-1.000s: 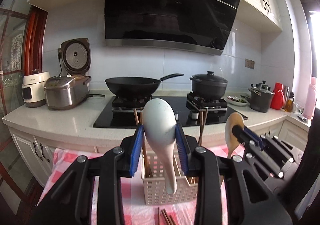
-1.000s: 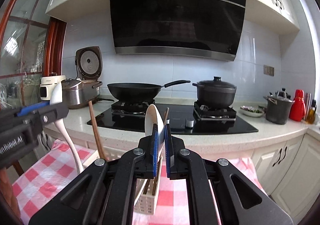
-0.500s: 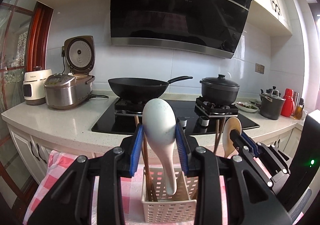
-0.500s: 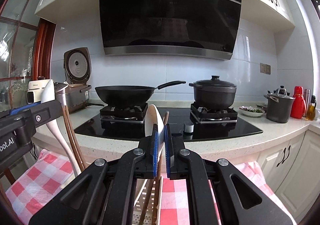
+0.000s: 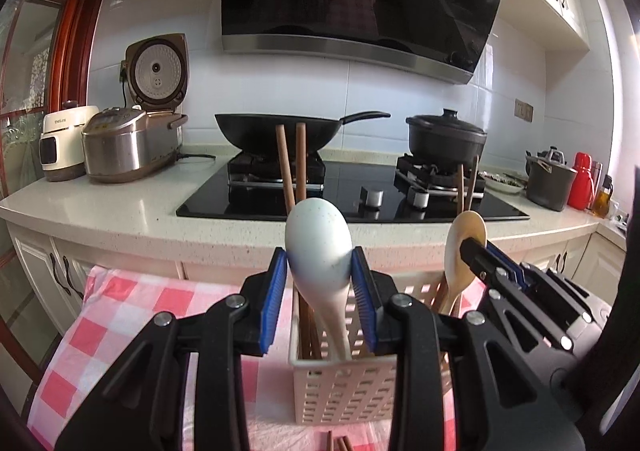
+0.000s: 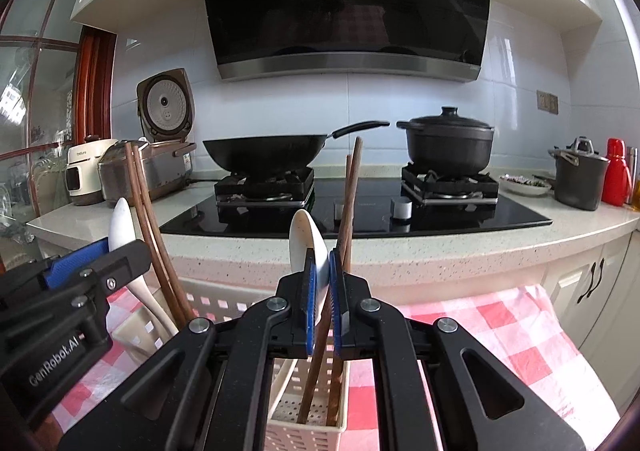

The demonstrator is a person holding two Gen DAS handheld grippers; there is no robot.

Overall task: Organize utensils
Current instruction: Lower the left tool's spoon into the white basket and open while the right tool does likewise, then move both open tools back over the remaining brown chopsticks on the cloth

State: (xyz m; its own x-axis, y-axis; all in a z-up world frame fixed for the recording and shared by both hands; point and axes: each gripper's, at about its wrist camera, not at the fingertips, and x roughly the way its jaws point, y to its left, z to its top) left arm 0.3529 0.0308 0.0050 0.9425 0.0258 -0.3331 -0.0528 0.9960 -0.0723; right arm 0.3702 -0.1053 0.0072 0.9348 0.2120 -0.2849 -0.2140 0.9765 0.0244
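Spoons fill both my tools: left tool (image 5: pixel 319 293) grips a pale spoon (image 5: pixel 320 251), right tool (image 6: pixel 322 293) pinches a cream spoon (image 6: pixel 305 241), handles dipping into the white basket (image 5: pixel 340 391) on the checked table (image 5: pixel 120 315). Chopsticks (image 5: pixel 292 163) crowd it; releasing crookedly might tip the basket.

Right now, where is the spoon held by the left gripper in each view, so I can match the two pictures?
Left wrist view: the spoon is at the centre, between the blue fingers, handle down into the basket.
Right wrist view: it is at the left edge, behind the left gripper, beside two chopsticks.
Shared landmark: the wok on the stove.
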